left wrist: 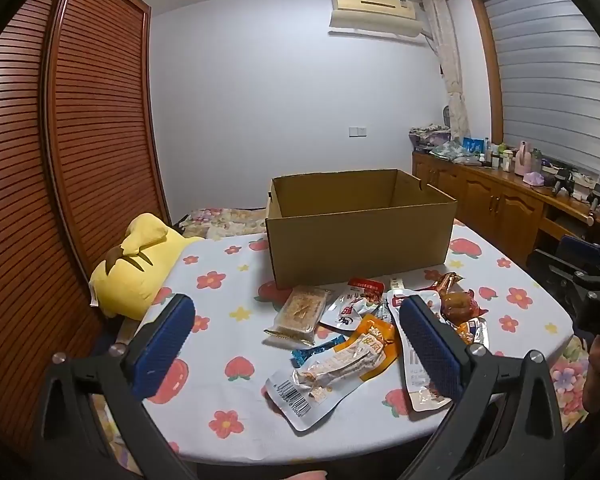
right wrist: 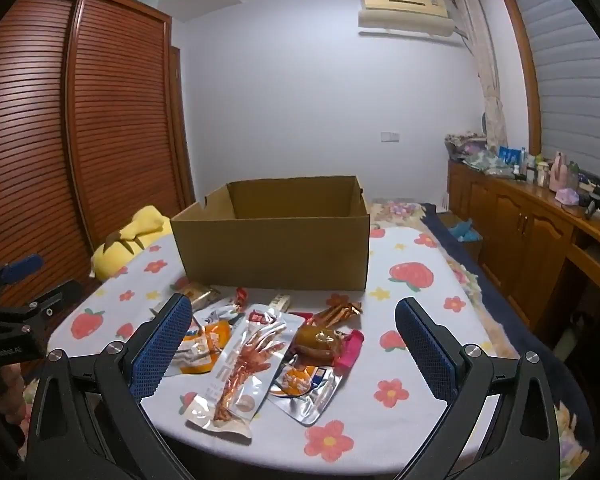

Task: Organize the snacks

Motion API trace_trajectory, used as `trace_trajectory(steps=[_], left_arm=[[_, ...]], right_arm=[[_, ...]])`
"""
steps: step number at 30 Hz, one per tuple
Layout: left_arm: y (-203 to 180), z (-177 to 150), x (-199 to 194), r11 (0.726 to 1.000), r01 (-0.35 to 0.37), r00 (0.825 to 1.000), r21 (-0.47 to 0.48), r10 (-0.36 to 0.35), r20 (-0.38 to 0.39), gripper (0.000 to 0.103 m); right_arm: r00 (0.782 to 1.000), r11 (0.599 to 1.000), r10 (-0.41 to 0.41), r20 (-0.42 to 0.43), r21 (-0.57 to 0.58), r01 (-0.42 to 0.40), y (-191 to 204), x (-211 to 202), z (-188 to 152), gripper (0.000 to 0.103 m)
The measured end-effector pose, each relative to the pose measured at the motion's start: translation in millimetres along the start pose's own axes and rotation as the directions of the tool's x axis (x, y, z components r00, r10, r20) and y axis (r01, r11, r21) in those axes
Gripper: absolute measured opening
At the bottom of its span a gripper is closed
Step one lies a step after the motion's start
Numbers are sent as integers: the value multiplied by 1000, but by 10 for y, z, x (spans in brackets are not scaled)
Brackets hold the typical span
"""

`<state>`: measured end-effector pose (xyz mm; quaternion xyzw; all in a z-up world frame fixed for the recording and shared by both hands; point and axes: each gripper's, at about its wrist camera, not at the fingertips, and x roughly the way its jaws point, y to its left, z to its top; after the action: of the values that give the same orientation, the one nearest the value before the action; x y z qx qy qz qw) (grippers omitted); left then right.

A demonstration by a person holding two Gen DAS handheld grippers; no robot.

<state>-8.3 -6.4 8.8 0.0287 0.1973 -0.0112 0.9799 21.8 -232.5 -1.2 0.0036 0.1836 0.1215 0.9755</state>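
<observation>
Cardboard, plain brown and open at the top, makes up the box (left wrist: 360,236) standing at the far side of the bench (left wrist: 228,424), which is covered in a white cloth printed with flowers and strawberries. What shows of the box's inside looks bare, so the sorting seems not to have begun: every snack is left to move. The snacks (left wrist: 352,332) lie in a loose overlapping heap on the cloth just in front of the box, between it and both tools. They are mostly flat, shiny foil or clear pouches: a pale wafer-like bar (left wrist: 298,314) in clear wrap, an orange pouch (right wrist: 200,344), a long clear packet with a chicken foot (right wrist: 240,372) in it, a brown glossy piece (right wrist: 316,340) and a pink wrapper (right wrist: 350,348). Such slick, thin packets will likely slide and crumple when pinched. The left tool (left wrist: 296,340) and the right tool (right wrist: 294,344) both hover spread wide over the heap, holding nothing. A yellow plush toy (left wrist: 140,268) lies at the bench's left edge.
</observation>
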Motion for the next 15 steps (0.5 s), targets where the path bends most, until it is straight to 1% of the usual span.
trace_trajectory(steps=[15], left_arm=[[-24,32,-43,1000,-1,1000,3,1,13,103]], right_arm=[[1000,1000,2,-2,0,-2,-11,-12,-2,103]])
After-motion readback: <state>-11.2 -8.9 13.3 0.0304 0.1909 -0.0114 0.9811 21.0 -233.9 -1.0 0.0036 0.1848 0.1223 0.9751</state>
